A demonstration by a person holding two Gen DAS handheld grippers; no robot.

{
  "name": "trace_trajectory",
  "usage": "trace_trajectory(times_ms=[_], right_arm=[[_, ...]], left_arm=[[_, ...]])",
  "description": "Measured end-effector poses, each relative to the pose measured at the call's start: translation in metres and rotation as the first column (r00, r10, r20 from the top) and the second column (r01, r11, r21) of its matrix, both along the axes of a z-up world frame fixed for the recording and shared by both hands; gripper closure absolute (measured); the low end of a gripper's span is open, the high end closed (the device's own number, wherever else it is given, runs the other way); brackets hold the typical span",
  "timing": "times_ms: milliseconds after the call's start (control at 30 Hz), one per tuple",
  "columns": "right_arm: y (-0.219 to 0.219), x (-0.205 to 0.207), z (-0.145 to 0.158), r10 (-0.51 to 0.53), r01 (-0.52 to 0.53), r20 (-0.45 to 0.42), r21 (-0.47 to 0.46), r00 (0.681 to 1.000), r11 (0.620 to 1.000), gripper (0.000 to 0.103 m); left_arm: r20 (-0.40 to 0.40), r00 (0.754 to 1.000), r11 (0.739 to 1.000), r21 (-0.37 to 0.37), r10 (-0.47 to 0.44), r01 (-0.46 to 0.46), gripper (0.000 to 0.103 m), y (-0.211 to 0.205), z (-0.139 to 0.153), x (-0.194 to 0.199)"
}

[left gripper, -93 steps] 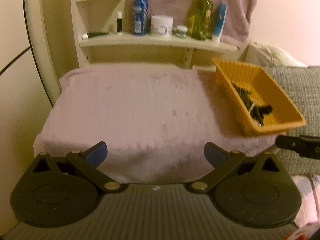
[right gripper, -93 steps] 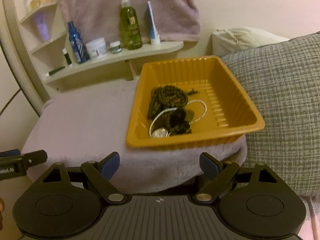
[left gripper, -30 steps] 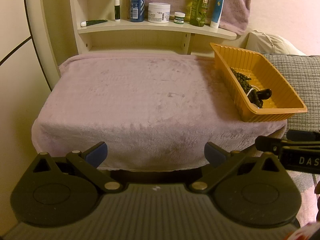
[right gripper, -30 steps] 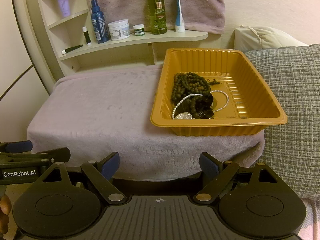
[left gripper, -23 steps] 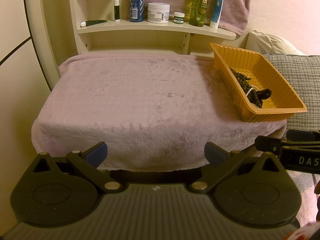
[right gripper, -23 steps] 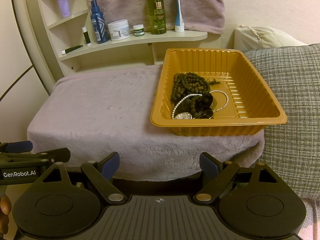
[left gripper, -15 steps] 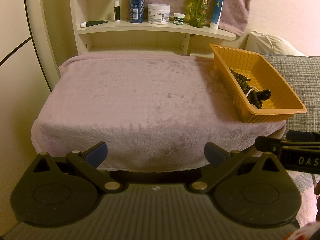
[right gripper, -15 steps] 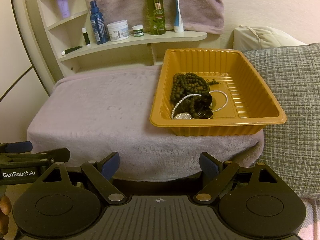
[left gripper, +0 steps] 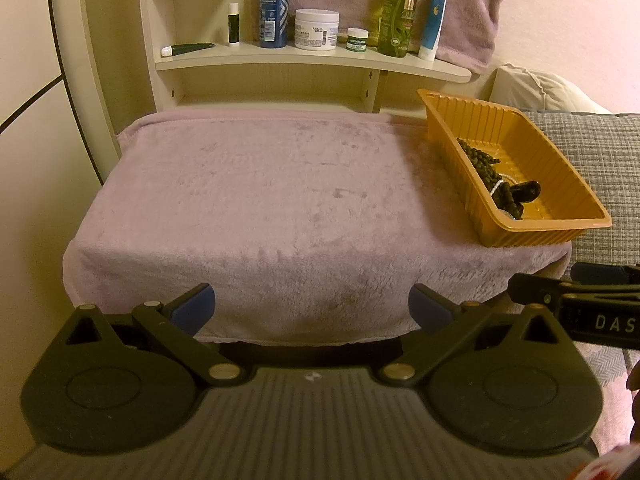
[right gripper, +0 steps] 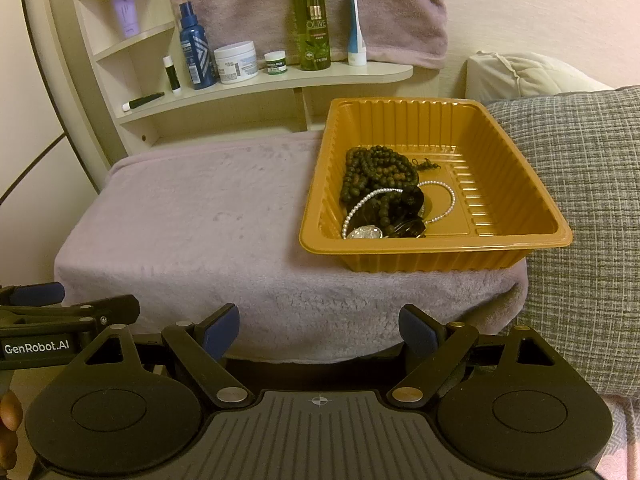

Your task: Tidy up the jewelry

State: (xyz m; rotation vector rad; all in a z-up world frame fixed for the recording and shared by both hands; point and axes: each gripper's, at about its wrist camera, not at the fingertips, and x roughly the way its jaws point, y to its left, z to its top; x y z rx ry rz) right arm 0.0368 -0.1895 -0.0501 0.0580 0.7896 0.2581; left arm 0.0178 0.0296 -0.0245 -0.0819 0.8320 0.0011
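Observation:
An orange plastic tray (right gripper: 532, 196) (left gripper: 572, 184) sits on the right end of a mauve towel-covered stand (right gripper: 192, 216) (left gripper: 260, 200). In the tray lies a heap of jewelry: dark wooden beads (right gripper: 376, 172) (left gripper: 480, 160), a thin pearl strand (right gripper: 448, 196), a silver piece (right gripper: 364, 233) and a glossy black item (left gripper: 528, 190). My right gripper (right gripper: 319, 330) is open and empty, short of the stand's front edge, below and left of the tray. My left gripper (left gripper: 312, 306) is open too, with nothing between its blue pads, facing the stand's bare middle.
A cream shelf (left gripper: 312, 56) behind the stand holds a blue bottle (left gripper: 274, 4), a white jar (left gripper: 317, 29), a green bottle (right gripper: 311, 20) and tubes. A grey checked cushion (right gripper: 580, 208) rises right of the tray. A mauve towel (right gripper: 248, 4) hangs above the shelf.
Since three seconds ago both views have pulled back from the stand and steadied. Over the last second nothing has moved.

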Motion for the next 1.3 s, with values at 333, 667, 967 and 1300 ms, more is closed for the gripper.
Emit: trace_trajectory(times_ms=[333,667,967,1300], right_arm=[[-0.0001,-0.0003,-0.0001,-0.001,0.001,0.0,0.0,1.0,1.0,0.017],[-0.0004,-0.0004,0.0004,-0.001,0.001,0.0,0.001,1.0,1.0,0.017],[-0.0001,-0.0008,0.0,-0.001,0.001,0.0,0.002,1.0,1.0,0.017],[-0.0006,-0.0018,0.002,-0.005,0.005,0.006,0.007,1.0,1.0,0.017]], left_arm=[[0.001,1.0,1.0,-0.001,-0.001,0.001,0.001,0.0002,0.0002,-0.0001],[0.002,1.0,1.0,-0.002,0.001,-0.001,0.001,-0.0001,0.0001,-0.0006],[0.004,1.0,1.0,-0.002,0.002,-0.002,0.001,-0.0006,0.0009,-0.0004],[0.008,1.0,1.0,-0.002,0.001,-0.001,0.001,-0.0013,0.0031,0.001]])
